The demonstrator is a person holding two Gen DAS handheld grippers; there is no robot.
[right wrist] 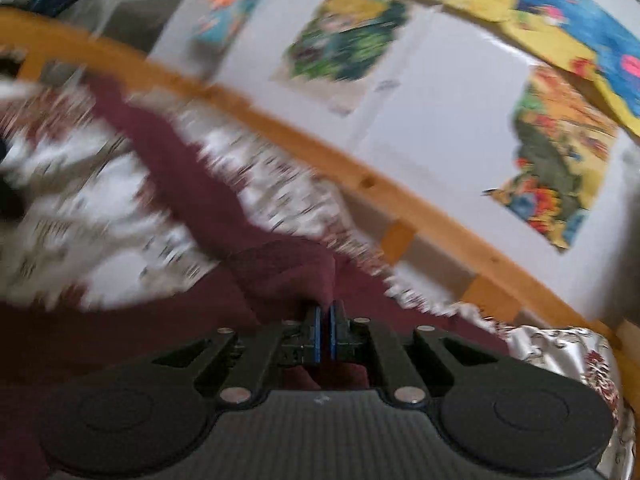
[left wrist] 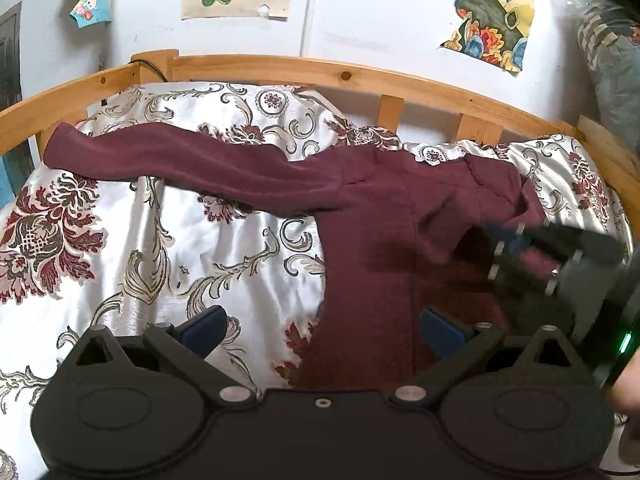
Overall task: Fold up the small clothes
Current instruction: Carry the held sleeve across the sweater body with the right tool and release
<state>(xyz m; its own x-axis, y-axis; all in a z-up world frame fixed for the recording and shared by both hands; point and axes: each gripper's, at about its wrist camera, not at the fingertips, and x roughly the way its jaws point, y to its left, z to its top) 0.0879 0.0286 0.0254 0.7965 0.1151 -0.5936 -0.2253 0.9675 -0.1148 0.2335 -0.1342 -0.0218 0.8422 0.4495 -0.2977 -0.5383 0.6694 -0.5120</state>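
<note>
A maroon long-sleeved top (left wrist: 372, 216) lies on the bed, one sleeve (left wrist: 168, 156) stretched out to the far left. My left gripper (left wrist: 324, 330) hovers open over its near hem; one blue pad is above the bedcover, the other above the maroon cloth, and nothing is between them. The right gripper (left wrist: 500, 244), blurred at the right edge of the top, holds up a fold of the other sleeve. In the right wrist view that gripper (right wrist: 324, 314) is shut on the maroon cloth (right wrist: 280, 268), which bunches up just past the pads.
The bed has a white satin cover with red floral print (left wrist: 160, 240) and a wooden rail (left wrist: 304, 70) along the far side. Posters hang on the white wall (left wrist: 368, 8) behind. A pile of clothes (left wrist: 612, 40) sits at the upper right. A hand (left wrist: 628, 388) shows at the right edge.
</note>
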